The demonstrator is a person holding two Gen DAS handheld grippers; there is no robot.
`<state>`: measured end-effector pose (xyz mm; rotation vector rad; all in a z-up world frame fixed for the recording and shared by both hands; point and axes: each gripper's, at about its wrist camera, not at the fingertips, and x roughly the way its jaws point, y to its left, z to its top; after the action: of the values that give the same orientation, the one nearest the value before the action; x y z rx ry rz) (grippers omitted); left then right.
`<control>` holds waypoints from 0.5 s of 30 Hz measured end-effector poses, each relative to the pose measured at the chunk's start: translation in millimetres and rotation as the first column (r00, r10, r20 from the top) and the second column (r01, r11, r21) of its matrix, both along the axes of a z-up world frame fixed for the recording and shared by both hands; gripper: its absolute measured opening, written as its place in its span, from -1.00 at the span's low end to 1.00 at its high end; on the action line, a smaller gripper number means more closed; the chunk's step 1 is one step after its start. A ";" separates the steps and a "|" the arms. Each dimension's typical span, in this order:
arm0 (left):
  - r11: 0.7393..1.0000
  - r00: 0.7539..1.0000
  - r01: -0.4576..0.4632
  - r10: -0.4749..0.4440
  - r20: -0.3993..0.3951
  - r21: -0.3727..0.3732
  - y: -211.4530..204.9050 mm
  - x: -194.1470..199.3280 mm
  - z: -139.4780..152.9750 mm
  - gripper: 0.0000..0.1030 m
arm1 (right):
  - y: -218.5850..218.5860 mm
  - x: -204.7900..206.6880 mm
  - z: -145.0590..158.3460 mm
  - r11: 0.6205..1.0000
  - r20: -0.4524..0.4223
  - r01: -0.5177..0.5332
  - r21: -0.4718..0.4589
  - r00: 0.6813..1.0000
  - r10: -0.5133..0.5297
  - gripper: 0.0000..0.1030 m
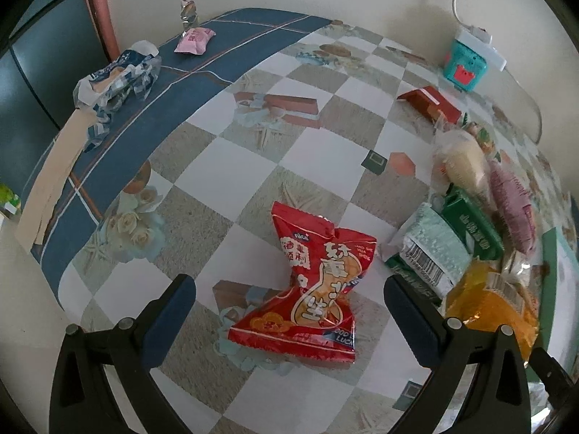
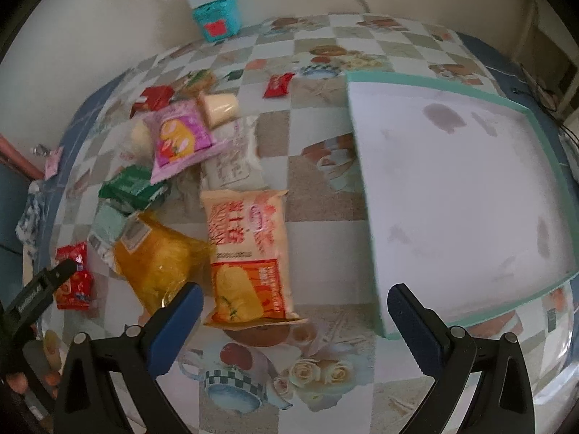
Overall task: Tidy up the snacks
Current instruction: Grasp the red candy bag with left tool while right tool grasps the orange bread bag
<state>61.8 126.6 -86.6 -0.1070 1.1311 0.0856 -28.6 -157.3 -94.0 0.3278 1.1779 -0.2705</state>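
Tray, mint-rimmed with white floor, sat on checkered tablecloth, nothing inside, only faint dark stains; only its edge caught in left wrist view, far right. Snack pile lay just left of tray: orange-and-cream packet nearest, then yellow bag, green pack, pink packet on top of pale rolls; lower layers mostly covered, labels unreadable. Small red candy sat alone beyond pile, toward teal box at wall. Red peanut packet lay apart from pile, on side away from tray, between spread fingers of left gripper, untouched by either pad. Right gripper also wide, empty, hovering above cloth with near corner of tray by its right finger. Left gripper tip seen in right wrist view overlapping same red packet, rest cut off by frame. Far from tray at table's blue border: crumpled blue-white wrapper and pink sachet, contents not discernible. Right wrist view blurred throughout.
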 end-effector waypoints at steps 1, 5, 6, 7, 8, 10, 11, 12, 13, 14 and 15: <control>1.000 1.000 0.002 -0.002 0.000 0.011 -1.1 0.6 -0.3 1.00 | 4.4 1.9 -0.5 1.000 -0.003 -0.018 -0.012 1.000 0.018 0.98; 0.999 1.000 0.009 -0.009 0.001 0.043 -2.2 2.4 -2.9 1.00 | 22.1 8.1 -1.2 0.994 -0.001 -0.086 -0.064 0.996 0.086 0.85; 0.999 1.000 0.008 -0.008 -0.003 0.046 -1.6 3.1 -4.0 1.00 | 24.6 9.5 -2.3 0.993 -0.006 -0.095 -0.074 0.995 0.095 0.79; 0.999 1.000 0.007 -0.007 -0.005 0.044 -1.1 3.5 -4.8 1.00 | 26.5 10.7 -3.5 0.991 -0.012 -0.103 -0.083 0.995 0.102 0.70; 0.999 1.000 0.005 -0.005 -0.006 0.042 -0.3 4.1 -5.6 1.00 | 27.7 11.5 -5.0 0.990 -0.017 -0.107 -0.090 0.994 0.106 0.64; 0.999 1.000 -0.001 0.001 -0.004 0.046 0.6 5.1 -7.0 1.00 | 28.0 14.0 -9.6 0.990 -0.033 -0.109 -0.089 0.994 0.106 0.52; 0.999 1.000 -0.002 0.002 -0.003 0.052 0.8 5.8 -7.8 1.00 | 28.1 14.5 -11.2 0.990 -0.038 -0.109 -0.084 0.994 0.106 0.50; 0.998 1.000 -0.003 0.004 -0.004 0.061 0.8 6.7 -8.8 1.00 | 28.4 15.3 -12.6 0.991 -0.042 -0.109 -0.081 0.994 0.106 0.44; 0.998 1.000 -0.003 0.004 -0.006 0.066 0.9 7.2 -9.5 1.00 | 28.6 16.3 -13.4 0.991 -0.043 -0.110 -0.078 0.993 0.107 0.39; 0.998 1.000 -0.003 0.004 -0.007 0.067 1.2 7.7 -10.5 1.00 | 28.8 16.8 -14.0 0.991 -0.042 -0.112 -0.077 0.993 0.109 0.36; 0.998 1.000 -0.003 0.004 -0.012 0.063 1.4 8.4 -11.7 1.00 | 29.1 17.8 -14.6 0.991 -0.043 -0.113 -0.073 0.993 0.110 0.25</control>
<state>70.2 128.0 -98.2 -0.0521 1.1391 0.1248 -10.8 -128.2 -108.6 0.1911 1.2168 -0.2236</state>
